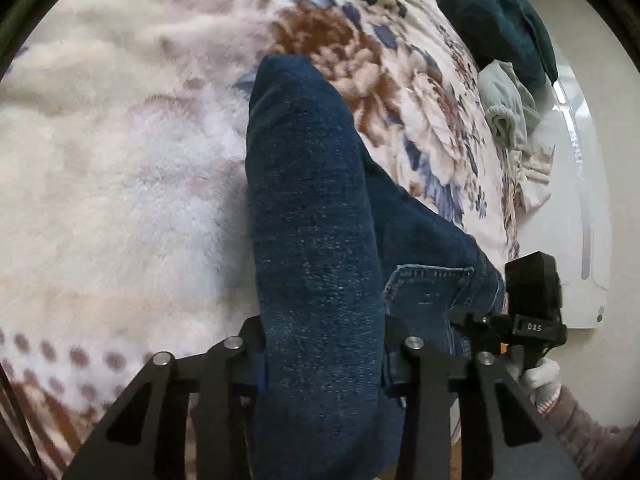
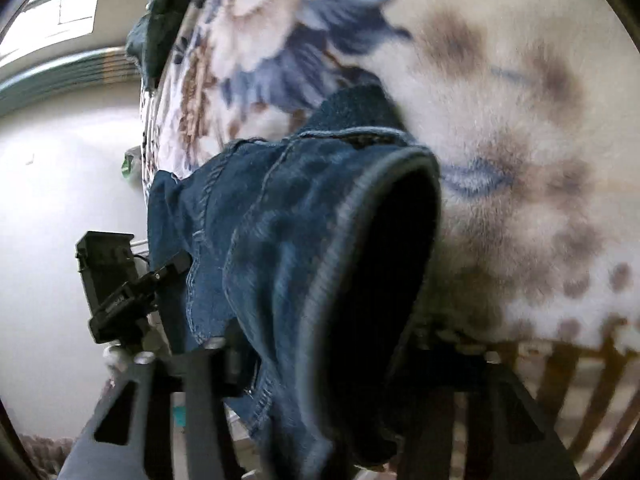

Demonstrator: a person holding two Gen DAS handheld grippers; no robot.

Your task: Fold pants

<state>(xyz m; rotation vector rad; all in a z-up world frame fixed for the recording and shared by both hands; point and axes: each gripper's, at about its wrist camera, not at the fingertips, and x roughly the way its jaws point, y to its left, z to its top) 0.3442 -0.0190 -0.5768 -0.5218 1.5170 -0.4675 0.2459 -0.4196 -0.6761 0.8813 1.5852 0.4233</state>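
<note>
A fluffy cream blanket with brown and blue flowers [image 1: 120, 168] lies under the dark blue denim pants [image 1: 316, 240], whose near end hangs lifted between the left gripper [image 1: 324, 364] and right gripper [image 2: 316, 364], both pinching denim.

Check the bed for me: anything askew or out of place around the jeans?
Nothing damaged or spilled. The jeans lie bunched on the floral blanket, with both grippers clamped on the denim. A loose heap of pale clothes sits at the blanket's far edge.
</note>
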